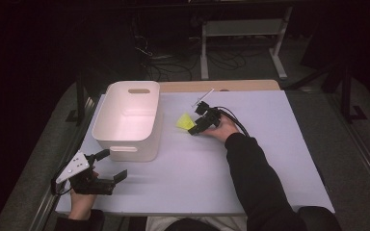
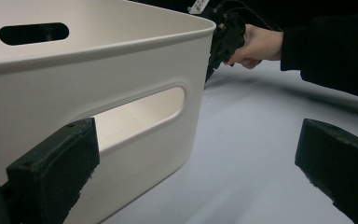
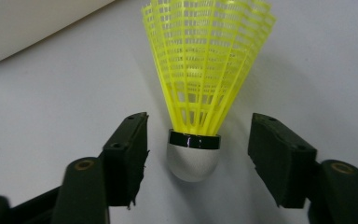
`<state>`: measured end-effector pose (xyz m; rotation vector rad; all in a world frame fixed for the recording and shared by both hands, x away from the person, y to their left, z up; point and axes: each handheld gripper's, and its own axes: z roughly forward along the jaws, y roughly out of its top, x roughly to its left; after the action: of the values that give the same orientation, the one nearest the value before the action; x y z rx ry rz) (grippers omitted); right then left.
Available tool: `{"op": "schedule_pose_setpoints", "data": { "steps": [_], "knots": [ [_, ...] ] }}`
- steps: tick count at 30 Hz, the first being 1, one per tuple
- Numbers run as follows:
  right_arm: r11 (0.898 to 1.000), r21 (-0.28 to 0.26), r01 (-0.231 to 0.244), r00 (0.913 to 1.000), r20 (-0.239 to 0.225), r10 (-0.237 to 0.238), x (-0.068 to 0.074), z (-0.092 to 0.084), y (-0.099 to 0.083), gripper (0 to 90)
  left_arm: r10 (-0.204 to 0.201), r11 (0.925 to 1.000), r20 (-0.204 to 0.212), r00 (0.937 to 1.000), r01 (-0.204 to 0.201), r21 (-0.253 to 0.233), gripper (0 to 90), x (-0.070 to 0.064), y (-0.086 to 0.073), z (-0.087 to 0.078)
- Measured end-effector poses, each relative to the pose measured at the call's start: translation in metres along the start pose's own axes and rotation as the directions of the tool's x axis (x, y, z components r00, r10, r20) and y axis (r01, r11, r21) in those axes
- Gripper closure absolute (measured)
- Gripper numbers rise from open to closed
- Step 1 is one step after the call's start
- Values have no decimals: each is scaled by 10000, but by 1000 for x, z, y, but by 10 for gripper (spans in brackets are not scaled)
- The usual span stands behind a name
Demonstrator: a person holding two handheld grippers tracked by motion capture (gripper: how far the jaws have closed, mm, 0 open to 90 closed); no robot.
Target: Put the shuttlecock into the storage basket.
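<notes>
A yellow shuttlecock (image 3: 200, 88) with a white rounded cap lies on the pale table; its yellow skirt (image 1: 185, 121) shows just right of the white bin. My right gripper (image 3: 196, 147) straddles the cap, with a gap between each pad and the cap, so it is open around it. In the high view my right gripper (image 1: 194, 128) sits at the table's middle, held by a hand in a black sleeve. My left gripper (image 1: 115, 165) stands open at the near left, its jaws wide apart beside the bin's handle cut-out (image 2: 140, 119) with nothing between them.
A white plastic bin (image 1: 128, 139) with handle slots stands at the left of the table. A thin white stick (image 1: 202, 97) lies behind the right gripper. Cables trail from both grippers. A metal frame and wires stand on the floor beyond the far edge.
</notes>
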<state>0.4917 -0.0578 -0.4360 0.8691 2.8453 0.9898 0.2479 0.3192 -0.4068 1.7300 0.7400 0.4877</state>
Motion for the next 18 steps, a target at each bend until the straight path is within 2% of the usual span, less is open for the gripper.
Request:
{"op": "schedule_pose_setpoints", "data": {
  "steps": [11,18],
  "knots": [
    [9998,130,-127,9997,-213,130,1,2,0,624,0,10000,1,10000,0,1,0,0,0,0],
    [9999,93,-83,9998,-165,84,3,1,1,629,5,10000,1,10000,-5,8,0,0,0,0]
  ]
}}
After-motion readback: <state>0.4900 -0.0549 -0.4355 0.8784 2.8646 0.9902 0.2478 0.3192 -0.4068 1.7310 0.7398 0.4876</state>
